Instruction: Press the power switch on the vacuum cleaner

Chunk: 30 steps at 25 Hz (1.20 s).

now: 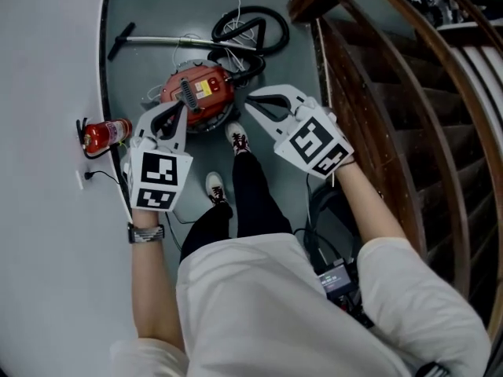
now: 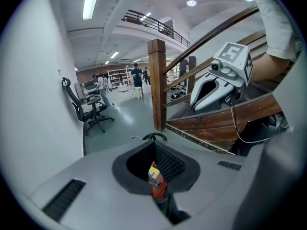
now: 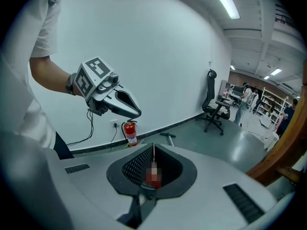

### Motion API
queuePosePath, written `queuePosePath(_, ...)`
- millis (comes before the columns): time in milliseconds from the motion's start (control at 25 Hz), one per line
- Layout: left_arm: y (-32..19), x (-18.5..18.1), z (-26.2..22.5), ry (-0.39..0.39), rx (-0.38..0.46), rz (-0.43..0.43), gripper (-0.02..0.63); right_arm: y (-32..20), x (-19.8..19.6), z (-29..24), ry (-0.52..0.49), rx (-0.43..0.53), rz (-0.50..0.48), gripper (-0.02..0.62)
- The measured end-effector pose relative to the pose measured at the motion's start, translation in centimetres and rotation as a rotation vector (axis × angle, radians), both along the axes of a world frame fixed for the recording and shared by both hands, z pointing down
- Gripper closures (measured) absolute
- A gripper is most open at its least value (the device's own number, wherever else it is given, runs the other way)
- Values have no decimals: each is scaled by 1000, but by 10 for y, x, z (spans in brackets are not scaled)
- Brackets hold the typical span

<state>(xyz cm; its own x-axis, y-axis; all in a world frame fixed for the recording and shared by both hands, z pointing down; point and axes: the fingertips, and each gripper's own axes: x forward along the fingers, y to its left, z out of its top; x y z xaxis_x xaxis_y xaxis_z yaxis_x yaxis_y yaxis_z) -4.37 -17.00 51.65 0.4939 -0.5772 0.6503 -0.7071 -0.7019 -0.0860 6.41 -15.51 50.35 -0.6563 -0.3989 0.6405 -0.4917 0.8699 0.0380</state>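
Head view puts the red vacuum cleaner [image 1: 196, 93] on the floor at twelve o'clock from the person's shoes [image 1: 238, 138]. Its hose [image 1: 253, 30] is coiled at one o'clock, and a fire extinguisher [image 1: 106, 134] lies at eight o'clock by the wall. Left gripper [image 1: 179, 110] and right gripper [image 1: 253, 103] hang above it, not touching. Both are closed and empty, probably because closed tips make a firm point for prodding the switch, which I cannot pick out.

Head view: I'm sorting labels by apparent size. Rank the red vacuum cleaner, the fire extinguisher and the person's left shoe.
1. red vacuum cleaner, clearly largest
2. fire extinguisher
3. left shoe, smallest

All three are on the floor, so nearness hardly changes this.
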Motion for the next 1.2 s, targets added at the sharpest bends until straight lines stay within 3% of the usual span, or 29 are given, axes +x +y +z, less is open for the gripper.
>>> queuePosePath(600,19,15,-63,18,95,50,606,13,16,-89,-25,136,109,565)
queuePosePath(1200,63,25,-145,53,240,135,606,58,23,-181,8,300,156,565)
